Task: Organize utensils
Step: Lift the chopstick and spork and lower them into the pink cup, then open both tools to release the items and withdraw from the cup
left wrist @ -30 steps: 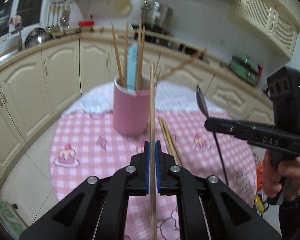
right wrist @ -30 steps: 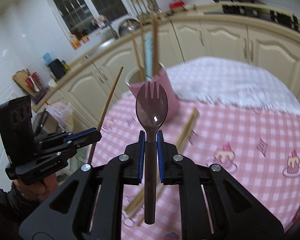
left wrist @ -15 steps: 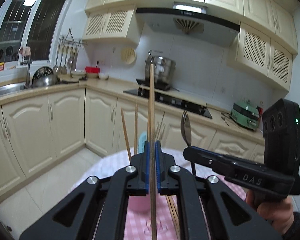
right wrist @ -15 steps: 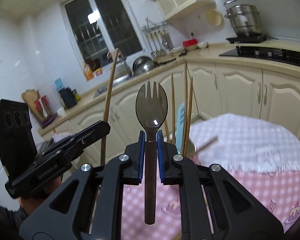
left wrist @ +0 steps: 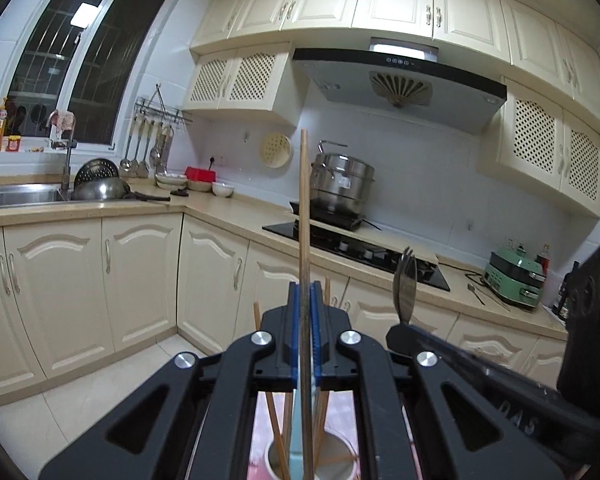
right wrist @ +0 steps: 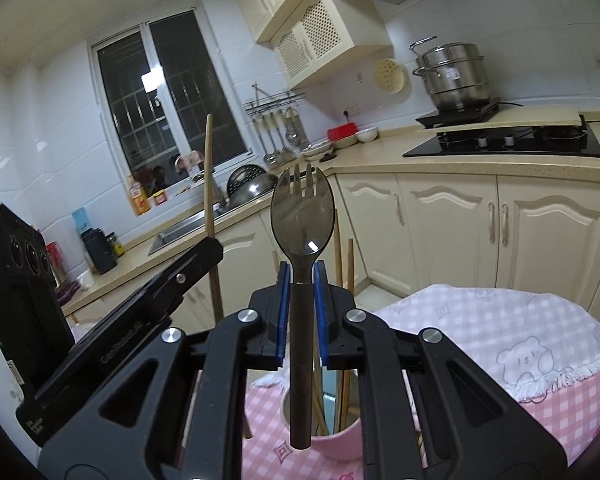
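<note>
Left claw (left wrist: 305, 308) gripping an upright chopstick (left wrist: 304, 208) above the cup (left wrist: 336, 466).

The blue pads (left wrist: 296, 332) are pinching the wooden chopstick, which is standing nearly vertical and reaching up past the pot (left wrist: 342, 184) on the stove behind. Directly below the claw, the cup's rim is showing, with more chopsticks and a pale blue utensil (left wrist: 297, 440) sitting in it. To the right, the right claw (left wrist: 400, 330) is holding a dark spork (left wrist: 405, 288) with its tines pointing up. Cream cabinets and a kitchen worktop (left wrist: 220, 210) are filling the background.

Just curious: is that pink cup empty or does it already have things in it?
Not empty: the pink cup already holds several chopsticks standing in it.
</note>
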Motion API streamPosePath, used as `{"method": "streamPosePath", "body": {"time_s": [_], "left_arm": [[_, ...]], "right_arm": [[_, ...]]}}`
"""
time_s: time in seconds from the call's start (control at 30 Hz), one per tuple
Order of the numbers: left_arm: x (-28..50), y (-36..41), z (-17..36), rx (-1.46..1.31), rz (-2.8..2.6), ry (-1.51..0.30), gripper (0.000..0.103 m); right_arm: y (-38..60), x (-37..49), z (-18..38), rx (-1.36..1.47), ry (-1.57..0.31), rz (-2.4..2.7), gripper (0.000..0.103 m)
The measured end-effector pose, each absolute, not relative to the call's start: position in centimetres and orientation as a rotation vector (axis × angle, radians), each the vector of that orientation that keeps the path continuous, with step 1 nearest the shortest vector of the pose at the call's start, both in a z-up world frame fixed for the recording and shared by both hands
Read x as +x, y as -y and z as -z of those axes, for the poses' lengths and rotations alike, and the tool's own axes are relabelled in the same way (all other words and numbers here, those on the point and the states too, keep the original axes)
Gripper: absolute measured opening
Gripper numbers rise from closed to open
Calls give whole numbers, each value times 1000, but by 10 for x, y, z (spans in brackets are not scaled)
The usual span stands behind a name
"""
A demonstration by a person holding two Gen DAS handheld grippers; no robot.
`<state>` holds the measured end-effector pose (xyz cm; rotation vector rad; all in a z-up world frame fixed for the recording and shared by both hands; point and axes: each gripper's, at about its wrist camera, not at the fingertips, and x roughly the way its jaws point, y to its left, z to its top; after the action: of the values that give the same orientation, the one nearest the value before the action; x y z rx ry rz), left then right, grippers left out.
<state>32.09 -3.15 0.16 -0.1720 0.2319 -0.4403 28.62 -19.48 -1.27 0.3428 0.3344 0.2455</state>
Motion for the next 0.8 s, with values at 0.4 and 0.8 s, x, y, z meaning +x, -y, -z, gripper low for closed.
{"method": "streamPosePath", "body": {"time_s": [0.4, 0.8], "left_arm": [[344, 36, 21, -213, 415, -218, 5], [355, 30, 43, -259, 411, -245, 5]], "right_arm": [[178, 302, 27, 285, -314, -173, 12], [172, 305, 28, 245, -333, -161, 12]]}}
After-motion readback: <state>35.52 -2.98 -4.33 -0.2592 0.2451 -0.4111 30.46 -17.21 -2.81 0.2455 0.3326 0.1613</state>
